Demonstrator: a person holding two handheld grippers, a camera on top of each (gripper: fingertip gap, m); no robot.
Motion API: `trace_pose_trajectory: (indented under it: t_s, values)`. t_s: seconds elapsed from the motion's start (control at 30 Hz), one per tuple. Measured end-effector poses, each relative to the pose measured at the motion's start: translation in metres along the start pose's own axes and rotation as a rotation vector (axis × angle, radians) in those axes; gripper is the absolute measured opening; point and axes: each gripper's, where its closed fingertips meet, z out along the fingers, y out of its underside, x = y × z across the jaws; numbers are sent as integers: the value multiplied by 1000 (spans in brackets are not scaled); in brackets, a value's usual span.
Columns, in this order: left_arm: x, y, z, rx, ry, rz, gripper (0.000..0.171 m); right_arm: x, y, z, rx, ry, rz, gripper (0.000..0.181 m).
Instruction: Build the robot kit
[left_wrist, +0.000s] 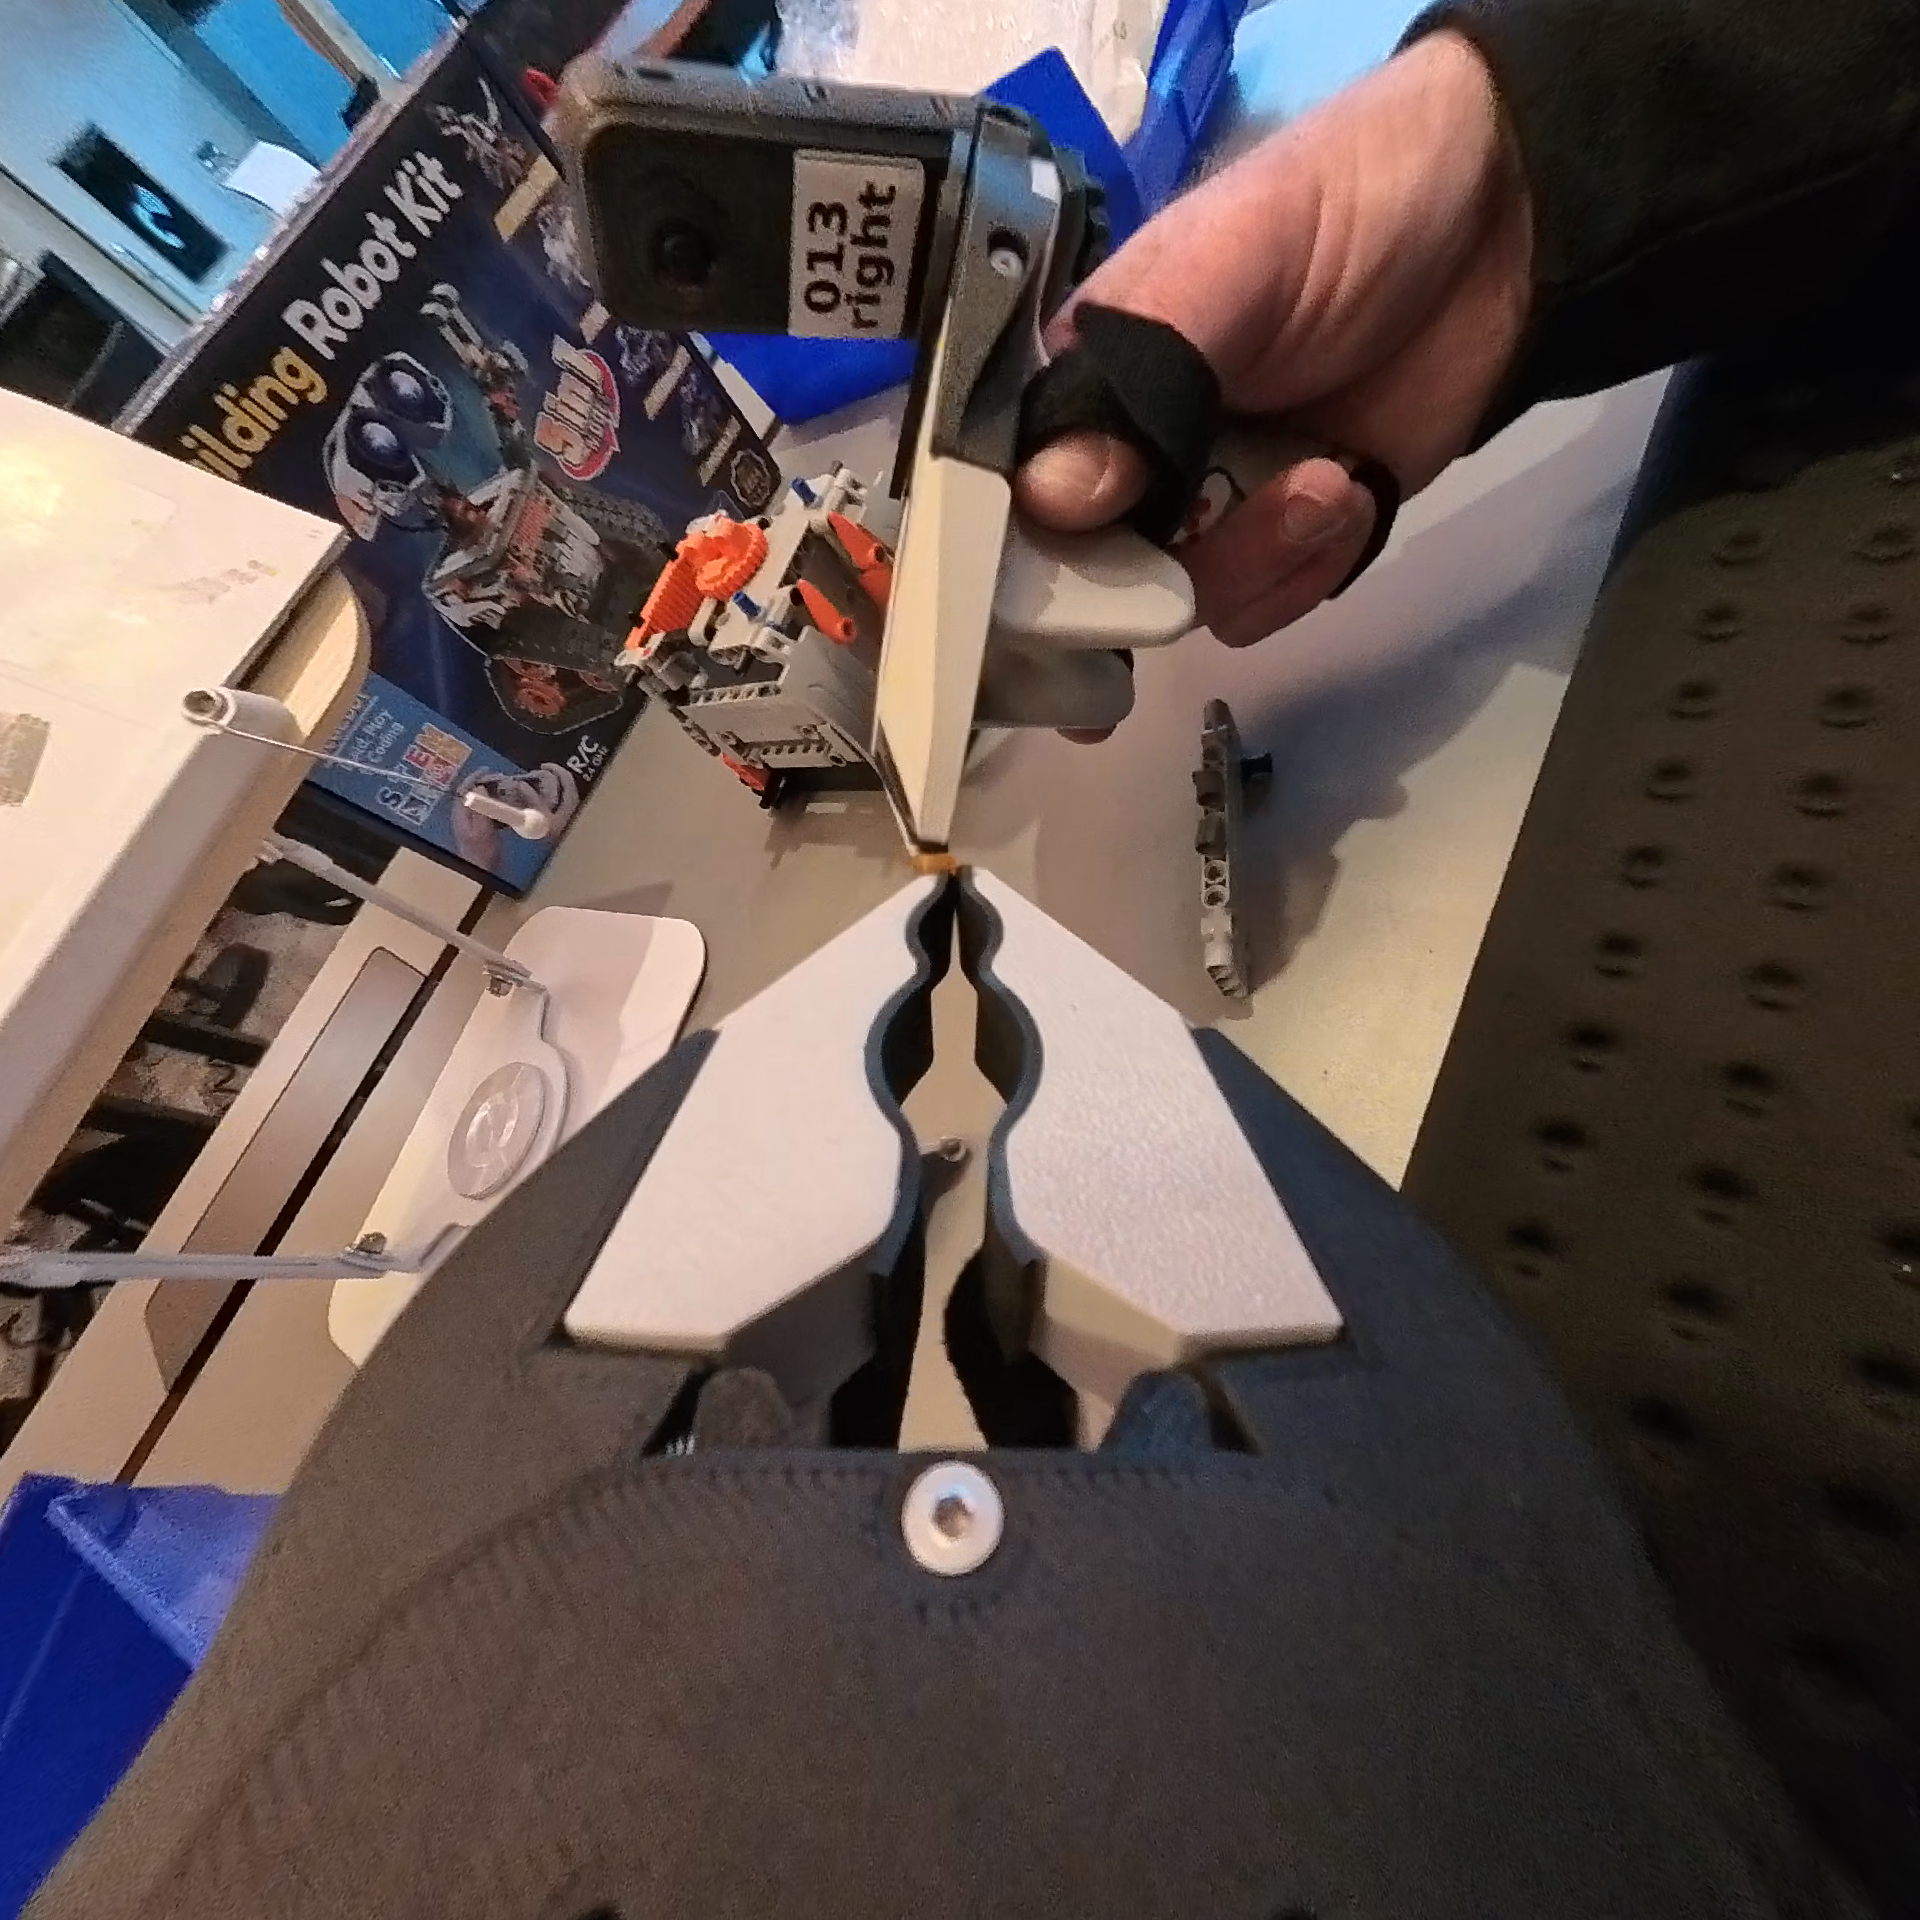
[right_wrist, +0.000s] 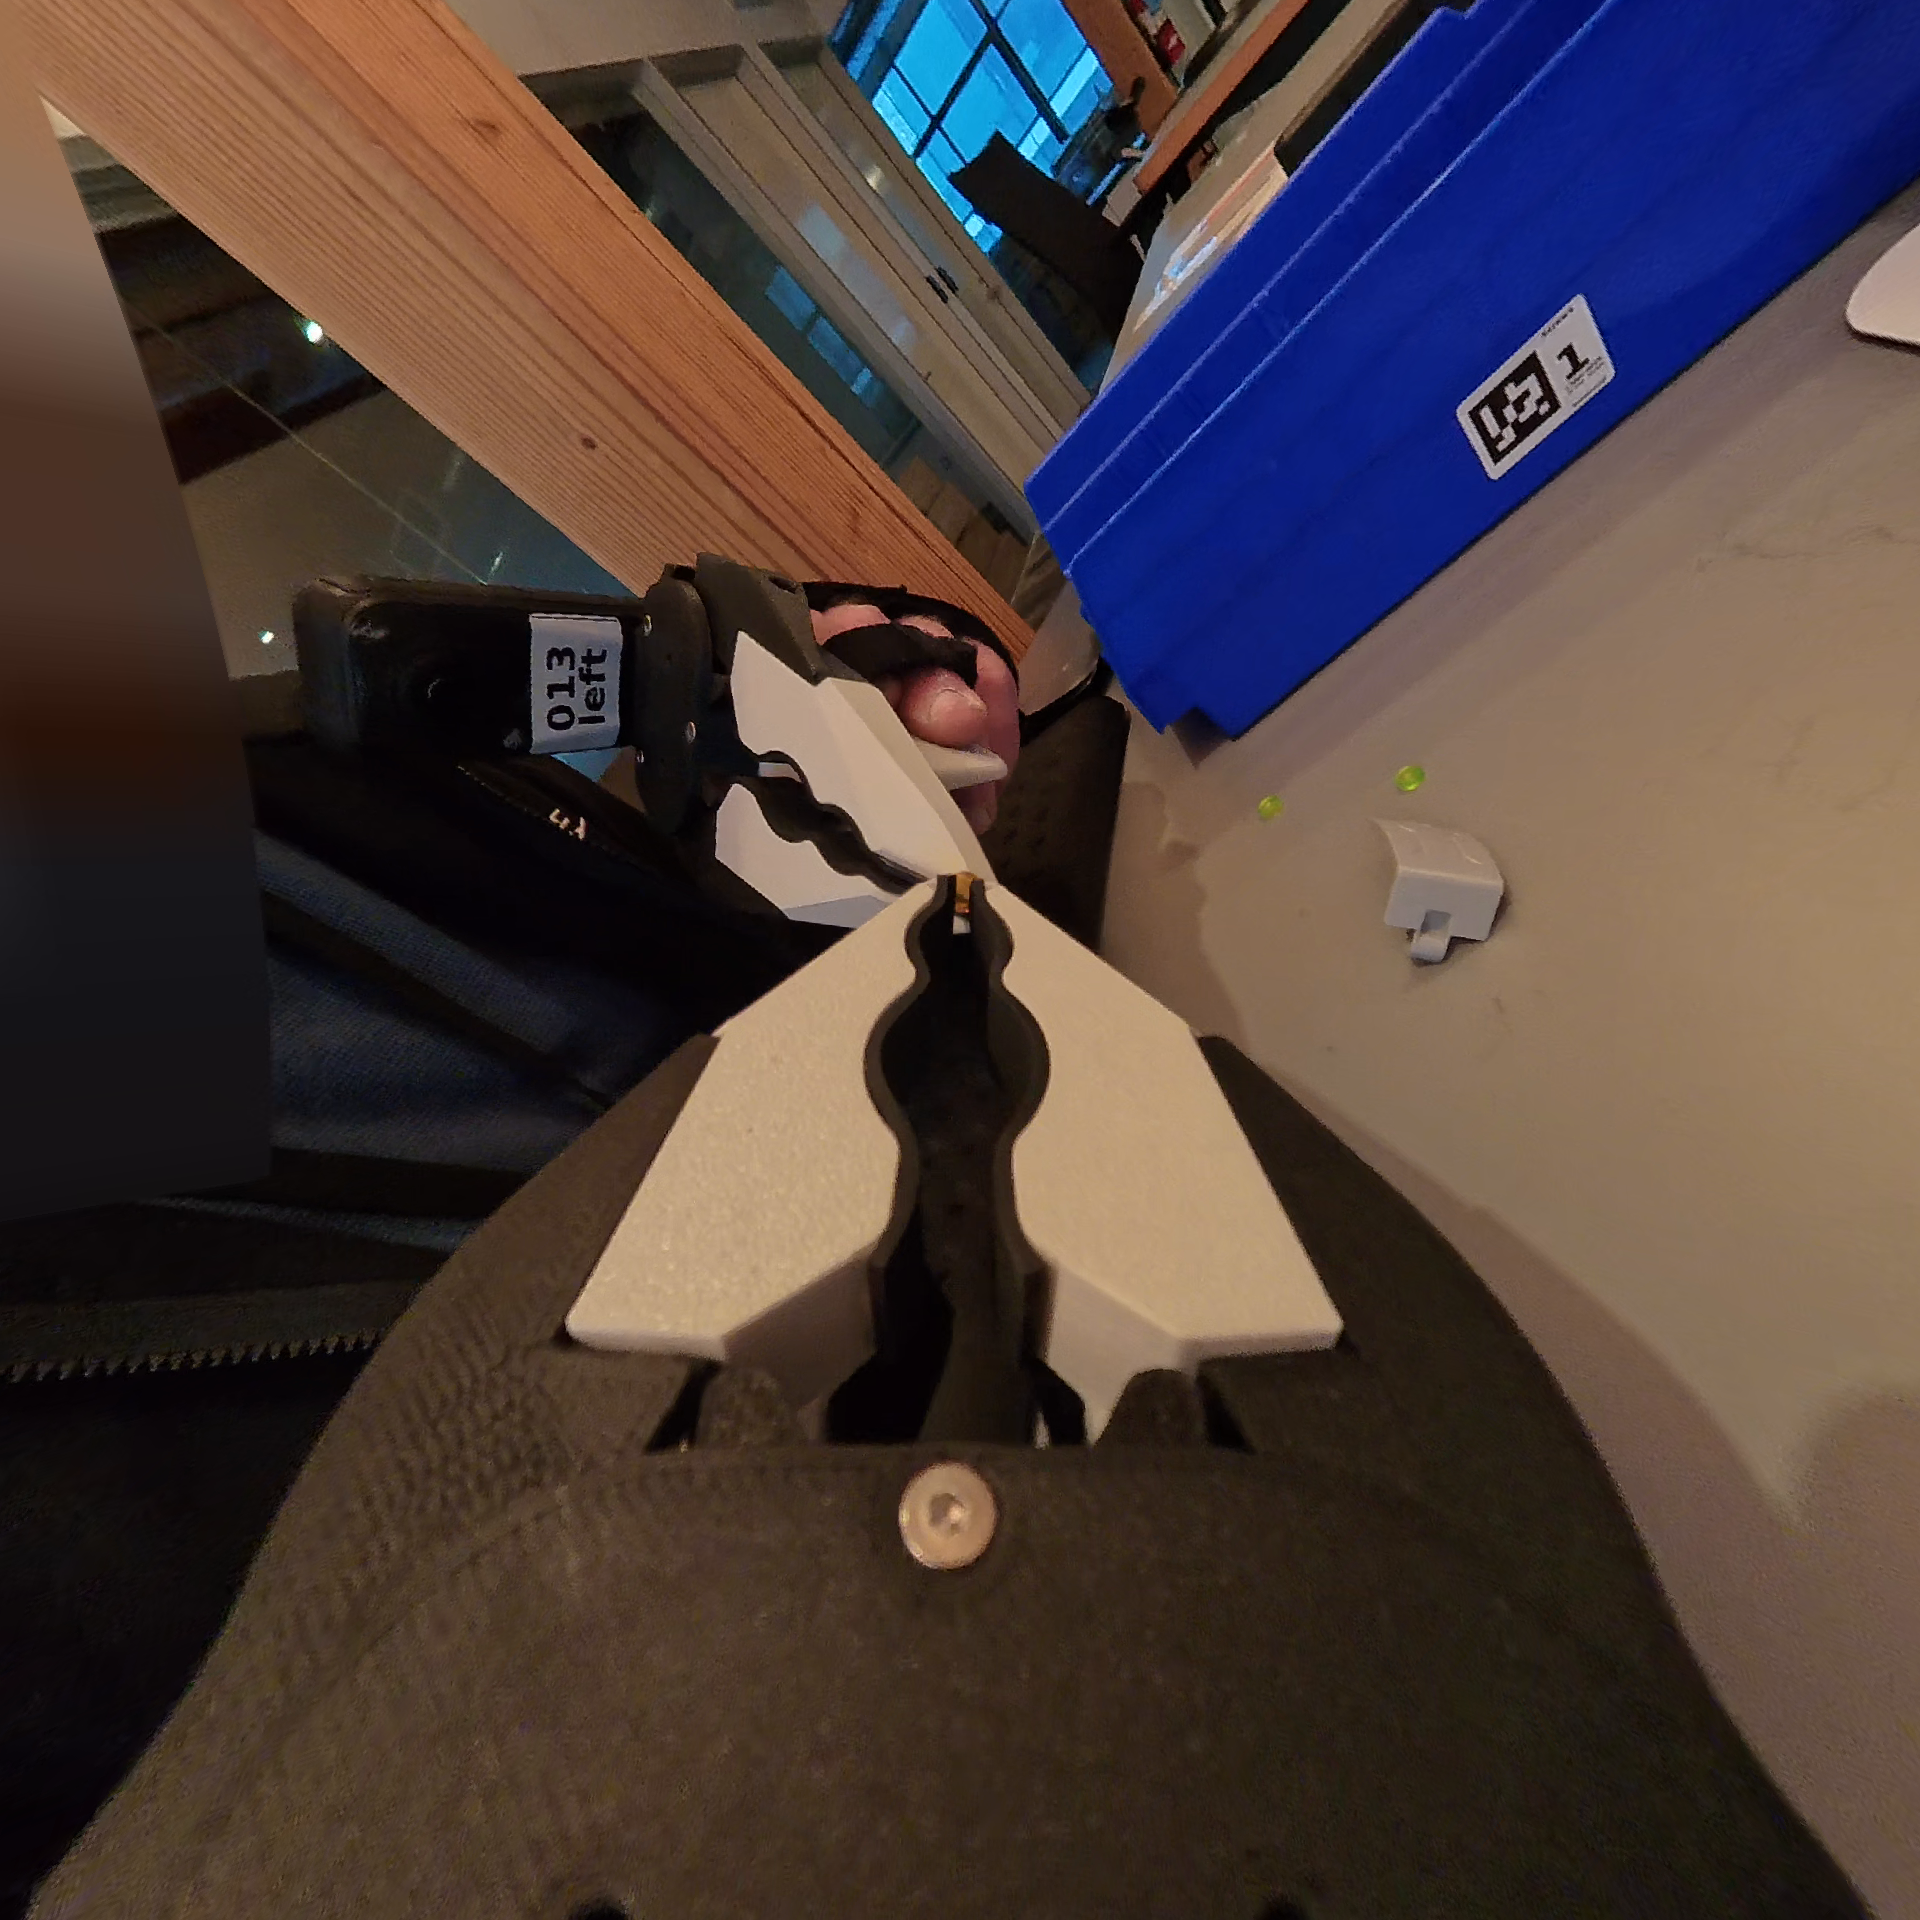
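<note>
Between the two tips, well clear of the desk (left_wrist: 1351, 790), we see a small tan piece (left_wrist: 938, 860). Our right claw (right_wrist: 961, 896) is pinched narrow on it, the piece sitting right in its tips. The left claw (left_wrist: 940, 883) is also drawn together and meets the piece end-on from the opposite side (whether it truly grips or only touches, we cannot tell).

Beyond the left claw and behind the right one stands a half-built model (left_wrist: 758, 644) of grey, white and orange bricks, with a printed kit box (left_wrist: 416, 468) further off to the left. To the right of the tips a grey holed beam (left_wrist: 1221, 852) lies flat. Off to the right of our right claw sit a small grey block (right_wrist: 1439, 883), two tiny green bits (right_wrist: 1410, 778) and a blue bin (right_wrist: 1455, 312).
</note>
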Motion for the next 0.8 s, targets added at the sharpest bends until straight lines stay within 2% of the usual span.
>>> trace_pose_trajectory:
  t_s: [0.37,0.57,0.8]
  values:
    - [7,8,6,-28,30,24,0,9,13,-1,-81,77,-35,0]
    - [8,10,8,-55,20,66,0,12,19,-1,-132,135,-85,6]
    - [10,13,10,-77,39,101,0,15,23,0,-175,198,-159,0]
